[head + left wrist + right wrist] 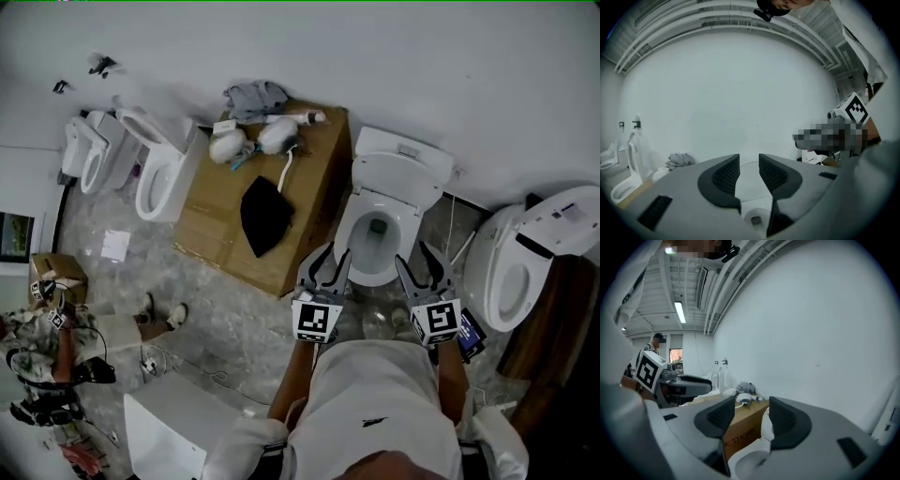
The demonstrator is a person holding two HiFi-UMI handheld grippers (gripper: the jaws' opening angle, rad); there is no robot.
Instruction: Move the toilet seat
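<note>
The left gripper (332,257) has its jaws almost together, holding nothing. The right gripper (414,257) is a little spread, also empty. Both are near the toilet (394,178).

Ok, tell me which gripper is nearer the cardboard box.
Left. The left gripper hangs by the toilet on its box side, close to the cardboard box; the right gripper hangs by the toilet's other side, farther off.

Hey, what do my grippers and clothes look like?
The left tongs and right tongs are grey with black ribbed pads; each carries a white cube with black square markers. You wear a white shirt with a small black logo.
</note>
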